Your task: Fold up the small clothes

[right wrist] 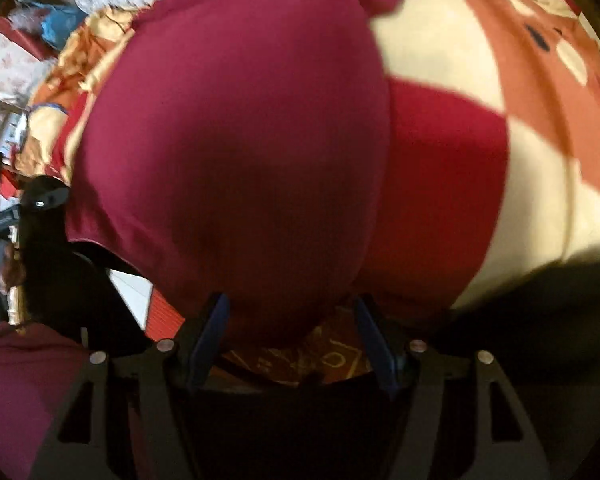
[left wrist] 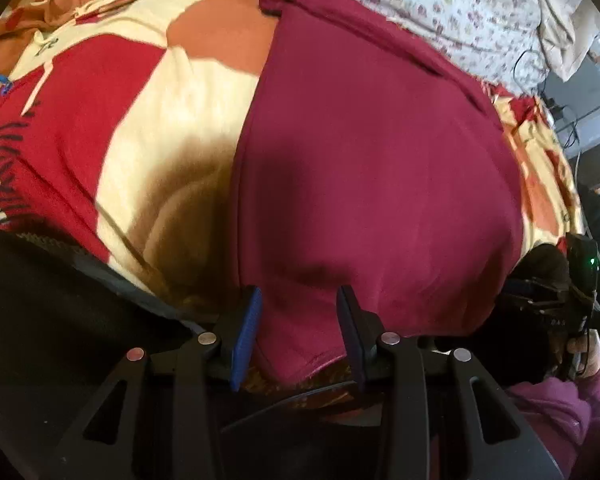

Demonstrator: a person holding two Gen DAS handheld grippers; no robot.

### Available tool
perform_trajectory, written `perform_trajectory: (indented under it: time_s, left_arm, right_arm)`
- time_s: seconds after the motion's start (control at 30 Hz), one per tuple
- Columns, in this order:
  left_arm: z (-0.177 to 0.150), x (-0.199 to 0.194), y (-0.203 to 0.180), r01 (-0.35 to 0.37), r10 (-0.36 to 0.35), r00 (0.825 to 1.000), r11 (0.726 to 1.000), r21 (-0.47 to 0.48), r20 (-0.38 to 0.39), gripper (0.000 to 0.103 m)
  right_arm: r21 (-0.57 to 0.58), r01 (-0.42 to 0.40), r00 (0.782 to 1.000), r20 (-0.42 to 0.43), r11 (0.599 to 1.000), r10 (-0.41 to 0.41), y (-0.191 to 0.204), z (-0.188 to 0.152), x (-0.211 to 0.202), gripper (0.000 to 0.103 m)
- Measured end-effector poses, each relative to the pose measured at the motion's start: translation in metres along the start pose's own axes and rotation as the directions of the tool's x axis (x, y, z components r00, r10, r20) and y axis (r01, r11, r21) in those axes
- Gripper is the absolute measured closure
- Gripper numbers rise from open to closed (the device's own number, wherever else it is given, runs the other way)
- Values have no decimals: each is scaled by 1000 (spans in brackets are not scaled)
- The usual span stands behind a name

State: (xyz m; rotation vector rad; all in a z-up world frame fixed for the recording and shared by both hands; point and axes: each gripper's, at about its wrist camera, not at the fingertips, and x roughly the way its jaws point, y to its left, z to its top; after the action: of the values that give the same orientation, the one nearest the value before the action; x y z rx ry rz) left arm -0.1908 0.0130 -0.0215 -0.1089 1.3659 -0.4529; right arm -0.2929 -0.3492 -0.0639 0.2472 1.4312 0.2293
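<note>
Garment: we see a maroon knit garment (left wrist: 380, 168) spread flat on a blanket patterned in red, cream and orange patches (left wrist: 172, 112); its near hem lies at the blanket's near edge, just in front of both grippers.
Left claw: our left gripper (left wrist: 298, 312) stands narrowly parted over the garment's near left corner; cloth sits between the blue pads (left wrist: 246, 332), but we cannot see them pressing on it.
Right claw: our right gripper (right wrist: 290, 320) stands wide over the garment's near right corner, the rounded hem between the jaws, untouched.
Risk, uneven grip: we judge that if one claw catches the hem and the other misses, the fold will skew across the blanket.
Risk, extra layer: the blanket lies directly under the hem, so a deep bite could pinch it too.
Risk, blur: the right wrist view is smeared, so we may misjudge the hem's edge.
Writing: none legible on the garment; the patterned strip below the garment's hem (right wrist: 328, 356) bears marks too blurred to read.
</note>
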Motion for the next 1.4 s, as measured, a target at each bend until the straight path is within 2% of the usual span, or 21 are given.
perform_trajectory:
  time_s: [0.1,0.17,0.37,0.67,0.73,0.87,0.93,1.07,1.2,1.33,1.4]
  left_arm:
    - [-2,6,-1,-17,17,1000,1000,-12,-19,75]
    - [-2,9,-4,-29,28,999,1000,-9,-32,75]
    - [-2,18,-10,-60,61,997,998,16,-57,75]
    - [2,33,-13,-61,61,994,998,-2,-94,75]
    - [1,31,-6,-67,66,994,998,-8,-92,75]
    - [0,10,2,-33,32,999,998,-49,-22,75]
    - [1,10,4,-35,33,999,998,-47,-32,75]
    - [4,25,0,-99,98,992,995,-12,-82,75]
    - [7,34,-4,-102,100,989,995,-9,-105,75]
    - [2,17,0,-70,67,994,997,-40,-90,75]
    - [1,9,0,-107,105,992,994,-15,-63,75]
  right_arm:
    - [6,-14,1000,-16,1000,14,5,-1,8,33]
    - [17,-38,999,-19,999,39,7,0,11,29]
    - [5,-28,998,-52,1000,28,15,3,22,27]
    - [19,-8,998,-60,1000,9,19,11,33,28]
    - [12,8,998,-65,1000,-8,22,13,33,29]
    - [28,10,998,-66,1000,-9,26,12,32,29]
    - [37,4,998,-64,999,-2,24,14,31,28]
    - [65,-11,998,-67,998,16,14,16,35,28]
    - [74,-17,998,-65,997,22,13,18,34,28]
    - [79,-23,998,-62,997,28,12,17,28,28]
    - [89,-32,998,-56,996,37,9,16,25,28]
